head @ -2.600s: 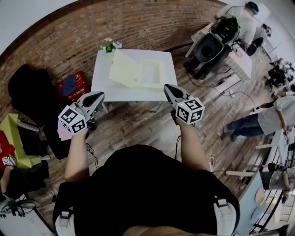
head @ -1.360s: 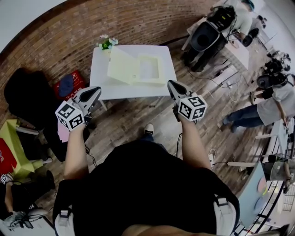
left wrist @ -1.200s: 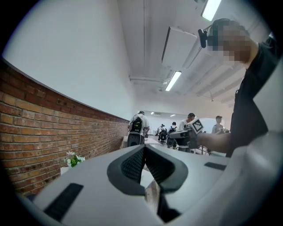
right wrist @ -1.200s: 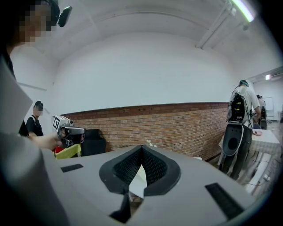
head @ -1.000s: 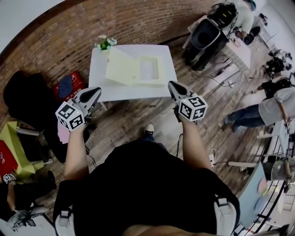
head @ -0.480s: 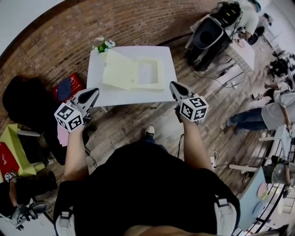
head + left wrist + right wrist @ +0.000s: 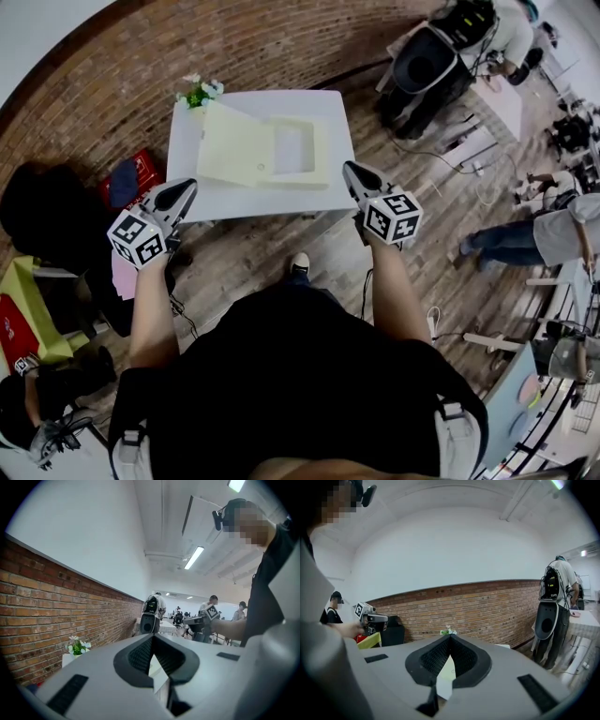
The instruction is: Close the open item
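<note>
A pale yellow flat box (image 7: pixel 267 152) lies open on the white table (image 7: pixel 216 196), its lid (image 7: pixel 232 145) raised on the left and its shallow base (image 7: pixel 298 155) on the right. My left gripper (image 7: pixel 186 185) is shut and empty, held in the air short of the table's near left edge. Short of the near right corner, my right gripper (image 7: pixel 347 169) is likewise shut on nothing. In the left gripper view a sliver of the box (image 7: pixel 157 670) shows beyond the closed left gripper (image 7: pixel 153 636). The right gripper view shows the box (image 7: pixel 445 673) beyond the closed right gripper (image 7: pixel 450 636).
A small flower pot (image 7: pixel 195 91) stands at the table's far left corner against the brick wall (image 7: pixel 112 84). A red crate (image 7: pixel 131 178) and a black seat (image 7: pixel 42 211) sit left of the table. Other people and a black backpack rig (image 7: pixel 436 61) are at the right.
The table and box have come closer and drifted left in the head view as the person steps towards them. Both grippers stay shut, held out in front.
</note>
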A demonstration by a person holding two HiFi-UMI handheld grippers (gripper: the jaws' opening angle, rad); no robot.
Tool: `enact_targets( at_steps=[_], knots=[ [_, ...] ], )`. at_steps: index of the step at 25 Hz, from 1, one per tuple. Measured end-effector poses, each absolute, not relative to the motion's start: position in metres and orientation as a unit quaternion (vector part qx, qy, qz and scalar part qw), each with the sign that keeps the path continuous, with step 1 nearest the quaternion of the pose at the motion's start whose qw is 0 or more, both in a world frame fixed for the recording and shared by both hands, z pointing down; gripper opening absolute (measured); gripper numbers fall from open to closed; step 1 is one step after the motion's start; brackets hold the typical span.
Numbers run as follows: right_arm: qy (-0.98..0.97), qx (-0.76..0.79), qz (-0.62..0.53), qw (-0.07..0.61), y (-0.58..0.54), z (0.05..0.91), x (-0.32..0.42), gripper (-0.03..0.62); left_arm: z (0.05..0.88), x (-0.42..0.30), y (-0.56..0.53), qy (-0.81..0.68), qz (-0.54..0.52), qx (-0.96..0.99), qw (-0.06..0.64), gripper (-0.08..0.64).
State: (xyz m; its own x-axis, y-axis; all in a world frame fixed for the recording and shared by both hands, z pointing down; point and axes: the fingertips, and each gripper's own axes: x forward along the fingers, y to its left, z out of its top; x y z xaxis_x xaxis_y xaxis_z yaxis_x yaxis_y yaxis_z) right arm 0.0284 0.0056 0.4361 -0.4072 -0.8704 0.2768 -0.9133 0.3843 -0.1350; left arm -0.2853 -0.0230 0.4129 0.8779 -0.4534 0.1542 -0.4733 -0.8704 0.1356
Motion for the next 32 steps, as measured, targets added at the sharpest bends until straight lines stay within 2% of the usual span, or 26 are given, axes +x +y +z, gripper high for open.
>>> enact_targets(
  at_steps=[32],
  knots=[
    [-0.848,0.507,0.136,0.077,-0.101,0.441,0.124,0.020,0.421,-0.205,-0.104,-0.299,0.069,0.947,0.099,0.011]
  ],
)
